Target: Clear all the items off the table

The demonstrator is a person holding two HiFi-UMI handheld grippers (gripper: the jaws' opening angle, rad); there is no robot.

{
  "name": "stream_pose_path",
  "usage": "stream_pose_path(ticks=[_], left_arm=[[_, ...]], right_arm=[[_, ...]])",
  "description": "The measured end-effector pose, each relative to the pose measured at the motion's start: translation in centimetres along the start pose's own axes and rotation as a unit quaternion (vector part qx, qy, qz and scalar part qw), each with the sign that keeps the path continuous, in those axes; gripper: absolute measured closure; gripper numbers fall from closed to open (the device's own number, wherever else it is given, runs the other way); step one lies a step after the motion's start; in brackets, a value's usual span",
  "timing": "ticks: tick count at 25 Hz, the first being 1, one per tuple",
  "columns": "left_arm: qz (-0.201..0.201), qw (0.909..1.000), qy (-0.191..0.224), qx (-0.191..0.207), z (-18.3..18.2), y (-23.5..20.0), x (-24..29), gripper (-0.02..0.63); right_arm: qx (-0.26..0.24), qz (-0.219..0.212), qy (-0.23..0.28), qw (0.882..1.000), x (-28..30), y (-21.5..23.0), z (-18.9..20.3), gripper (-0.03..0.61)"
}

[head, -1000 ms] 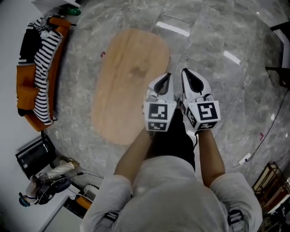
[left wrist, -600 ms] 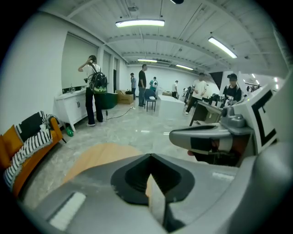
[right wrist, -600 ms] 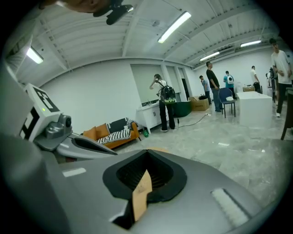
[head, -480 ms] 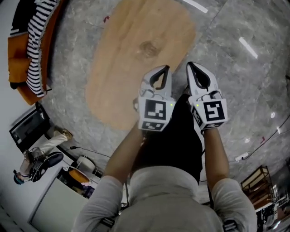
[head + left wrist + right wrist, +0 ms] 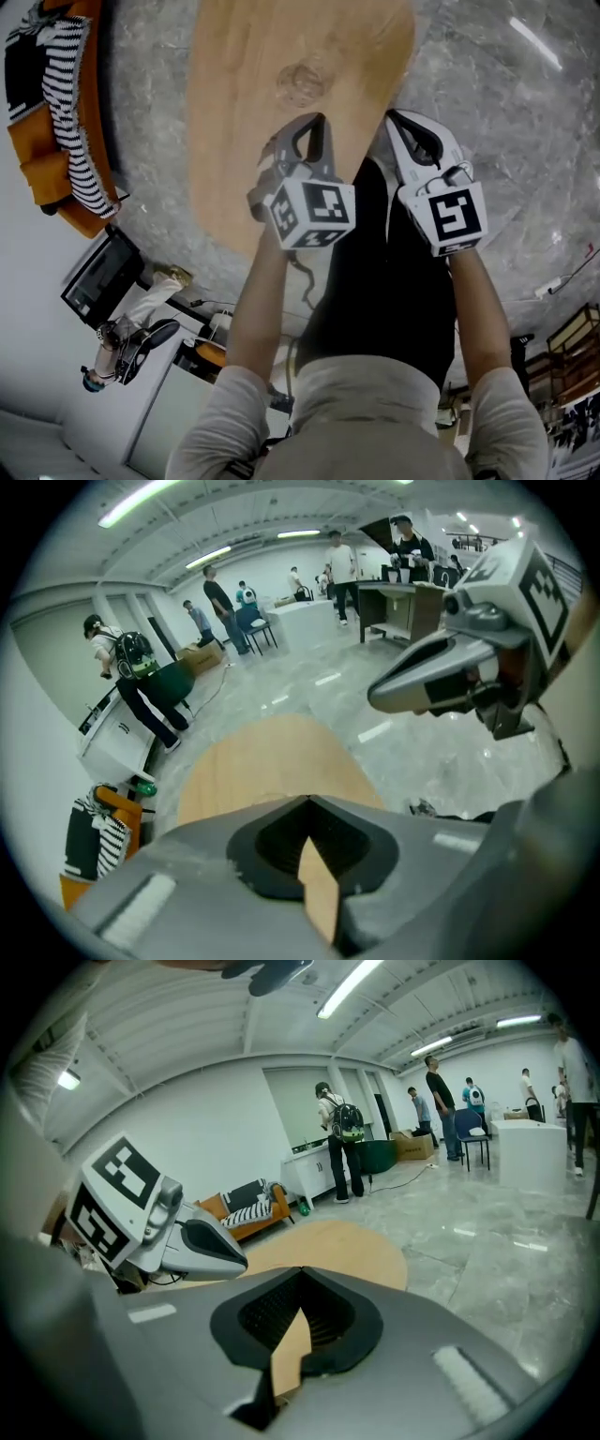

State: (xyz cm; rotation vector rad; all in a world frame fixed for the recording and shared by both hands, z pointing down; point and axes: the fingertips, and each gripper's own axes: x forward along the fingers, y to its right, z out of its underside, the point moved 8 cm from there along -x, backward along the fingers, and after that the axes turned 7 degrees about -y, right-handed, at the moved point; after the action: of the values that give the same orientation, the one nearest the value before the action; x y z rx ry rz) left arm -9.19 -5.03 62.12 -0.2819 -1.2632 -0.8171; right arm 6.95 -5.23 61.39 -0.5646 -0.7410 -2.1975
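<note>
The oval wooden table (image 5: 281,84) lies below me with a bare top; I see nothing on it. My left gripper (image 5: 312,120) hovers over its near edge, jaws shut and empty. My right gripper (image 5: 395,116) is level with it, just off the table's near right edge over the grey floor, also shut and empty. In the left gripper view the shut jaws (image 5: 309,803) point at the table (image 5: 258,766), with the right gripper (image 5: 377,699) at the upper right. In the right gripper view the shut jaws (image 5: 300,1274) face the table (image 5: 352,1239), with the left gripper (image 5: 236,1262) at the left.
An orange sofa with a striped cloth (image 5: 58,112) stands left of the table. A black case (image 5: 98,278) and cabled gear (image 5: 131,349) lie on the floor at the lower left. Several people (image 5: 141,682) stand by white counters and desks (image 5: 398,597) beyond the table.
The view has swung so that the table slid toward the top of the frame. The left gripper has shifted left and turned a little. Both grippers stay shut and empty.
</note>
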Motion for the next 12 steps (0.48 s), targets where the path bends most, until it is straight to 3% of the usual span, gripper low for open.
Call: stream_pose_path(ticks=[6,12], left_arm=[[0.047,0.9947,-0.087,0.027,2.6,0.0,4.6,0.594],[0.051,0.9906,-0.114,0.054,3.7,-0.8,6.9,0.594]], right_arm=[[0.035,0.024,-0.013,0.999,0.0,1.3,2.4,0.572],[0.052,0.040,-0.017,0.998,0.5,2.1,3.2,0.572]])
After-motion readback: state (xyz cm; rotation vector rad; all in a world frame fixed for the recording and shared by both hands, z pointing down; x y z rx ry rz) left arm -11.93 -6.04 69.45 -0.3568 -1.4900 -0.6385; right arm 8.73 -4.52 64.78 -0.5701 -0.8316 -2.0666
